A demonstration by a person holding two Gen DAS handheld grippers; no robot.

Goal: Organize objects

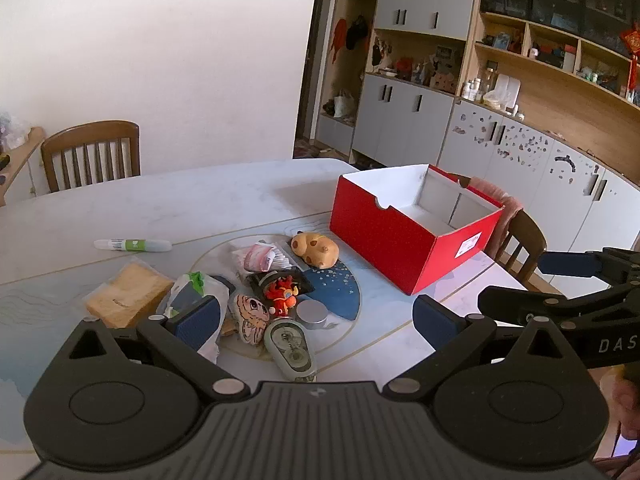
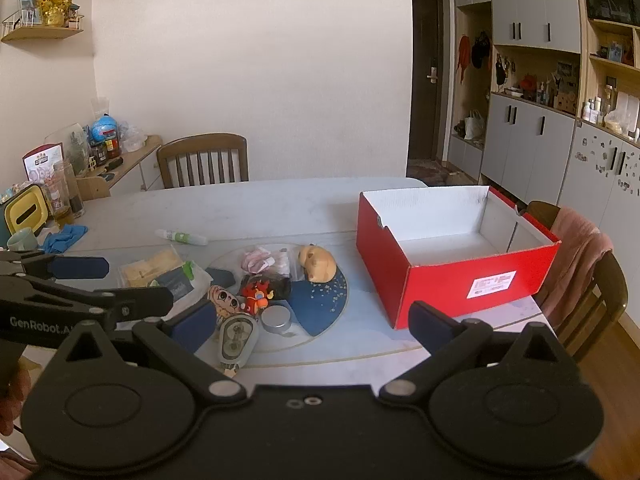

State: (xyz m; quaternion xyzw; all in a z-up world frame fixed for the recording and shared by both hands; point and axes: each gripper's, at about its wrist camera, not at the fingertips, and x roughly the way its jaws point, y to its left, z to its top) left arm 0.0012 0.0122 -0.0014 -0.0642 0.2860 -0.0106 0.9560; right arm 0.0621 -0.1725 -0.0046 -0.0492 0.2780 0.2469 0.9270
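Behind the table (image 2: 280, 204) we see a wooden chair (image 2: 203, 160) against the white wall (image 2: 256, 60). A second chair (image 2: 592, 280) at the right carries a pink cloth (image 2: 576, 248). On the left a low sideboard (image 2: 132, 164) holds jars (image 2: 105, 146) and a blue toy (image 2: 103, 128); above it hangs a small shelf (image 2: 42, 33) with a gold figure (image 2: 56, 2). We see a dark door (image 2: 426, 72) further back, and grey cabinets (image 1: 404, 120) with open wooden shelves (image 1: 552, 64) full of small items.

Bare table (image 2: 360, 344) between toy pile (image 2: 256, 292) and open red box (image 2: 440, 276)
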